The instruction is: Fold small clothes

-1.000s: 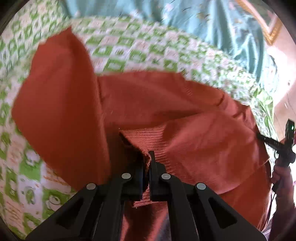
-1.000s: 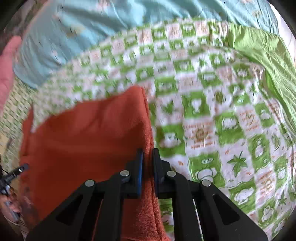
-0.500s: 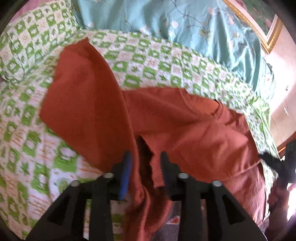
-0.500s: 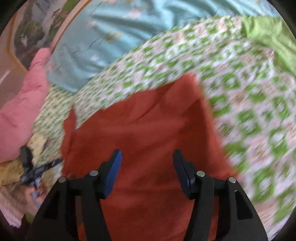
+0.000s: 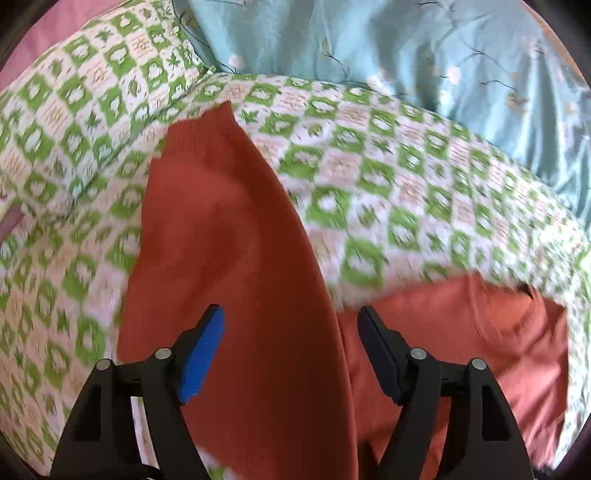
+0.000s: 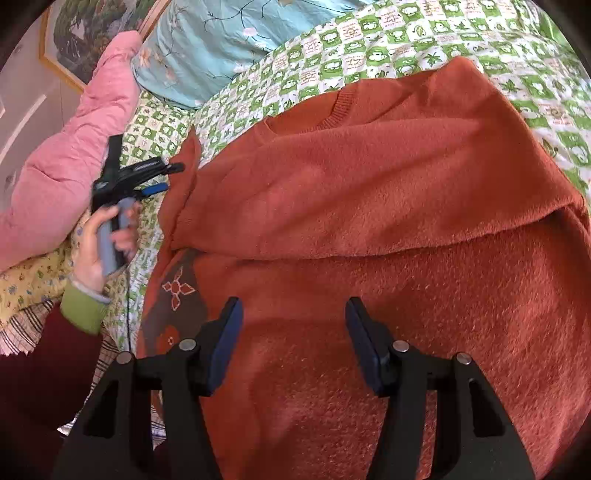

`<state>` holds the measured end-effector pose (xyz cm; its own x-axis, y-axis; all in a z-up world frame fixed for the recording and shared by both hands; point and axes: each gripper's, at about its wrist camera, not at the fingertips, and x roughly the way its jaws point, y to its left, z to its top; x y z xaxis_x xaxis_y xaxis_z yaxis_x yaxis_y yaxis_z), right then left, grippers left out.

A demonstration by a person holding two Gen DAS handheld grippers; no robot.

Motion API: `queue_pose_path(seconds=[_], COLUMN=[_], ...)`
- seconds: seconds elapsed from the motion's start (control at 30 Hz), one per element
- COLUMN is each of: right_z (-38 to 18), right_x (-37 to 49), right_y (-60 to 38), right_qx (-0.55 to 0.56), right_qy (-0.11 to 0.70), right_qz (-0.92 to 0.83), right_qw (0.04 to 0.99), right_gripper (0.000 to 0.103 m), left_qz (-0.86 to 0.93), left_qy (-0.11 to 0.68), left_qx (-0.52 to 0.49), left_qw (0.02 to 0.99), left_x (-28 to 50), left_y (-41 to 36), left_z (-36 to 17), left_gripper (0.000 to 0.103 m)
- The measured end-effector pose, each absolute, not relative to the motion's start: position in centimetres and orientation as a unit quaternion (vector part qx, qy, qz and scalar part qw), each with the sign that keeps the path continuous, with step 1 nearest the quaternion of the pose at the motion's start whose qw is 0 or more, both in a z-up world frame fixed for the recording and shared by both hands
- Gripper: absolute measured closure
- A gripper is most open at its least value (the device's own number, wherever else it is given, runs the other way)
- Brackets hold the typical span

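A rust-orange knit sweater (image 6: 369,192) lies on the bed with one layer folded over its body, its ribbed neckline (image 6: 340,107) at the far side. In the left wrist view one sleeve (image 5: 221,221) runs up and to the left, and the body (image 5: 461,339) lies at the lower right. My left gripper (image 5: 291,343) hovers over the sleeve with its jaws opening, and the pads do not press the cloth. In the right wrist view, a hand (image 6: 99,243) holds that left gripper (image 6: 171,178) beside the sweater's left edge. My right gripper (image 6: 295,339) stands open above the sweater's near part.
A green-and-white chequered sheet (image 5: 388,177) covers the bed. A pale blue flowered cover (image 5: 406,48) lies behind it. A pink quilt (image 6: 74,155) and a yellow patterned cloth (image 6: 33,280) lie at the left. A framed picture (image 6: 85,33) hangs on the wall.
Both grippers were shut on the sweater's cloth and have let go and opened. The left one drew back over the sleeve. The right one swung left over the folded body.
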<state>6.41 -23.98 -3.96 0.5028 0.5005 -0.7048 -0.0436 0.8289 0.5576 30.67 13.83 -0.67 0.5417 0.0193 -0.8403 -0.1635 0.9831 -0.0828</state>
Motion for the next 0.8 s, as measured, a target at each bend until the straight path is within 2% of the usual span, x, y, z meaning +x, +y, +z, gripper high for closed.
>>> queue_pose_path(seconds=[0.07,0.3,0.33,0.4,0.43,0.47,0.6,0.8], right_z=[-4.1,-4.4,-4.4,-4.4,-4.3,-4.2,-3.8,-3.2], right_x=[6.6,6.9,6.9,7.0,7.0,7.0,7.0,6.7], right_y=[-23.9,-22.2,-21.9,-21.5,-21.4,-21.3,-21.6,-23.7], right_qx=[0.248,0.249,0.247,0.244,0.242,0.240,0.235,0.263], right_qy=[0.471,0.483,0.484,0.486,0.486,0.485,0.477,0.450], right_qz=[0.165,0.192,0.196,0.202,0.203,0.204,0.201,0.175], right_qw=[0.830,0.817,0.816,0.815,0.815,0.816,0.823,0.835], right_gripper=[0.044,0.044,0.044,0.044,0.044,0.044,0.044,0.044], left_qz=[0.088,0.179,0.202,0.199,0.185,0.174,0.111,-0.027], left_qy=[0.475,0.479,0.484,0.493,0.501,0.497,0.458,0.394], left_qx=[-0.067,-0.044,-0.028,-0.031,-0.052,-0.061,-0.063,-0.061], left_qw=[0.873,0.858,0.851,0.846,0.844,0.848,0.880,0.917], left_x=[33.3,41.9,43.1,44.2,44.4,44.2,41.4,32.7], left_y=[14.5,17.3,17.7,18.4,18.9,19.0,17.2,9.9], left_z=[-0.8,-2.0,-2.6,-3.5,-3.9,-3.7,-1.0,4.9], left_gripper=[0.022,0.022,0.025,0.066,0.095,0.102,0.102,0.102])
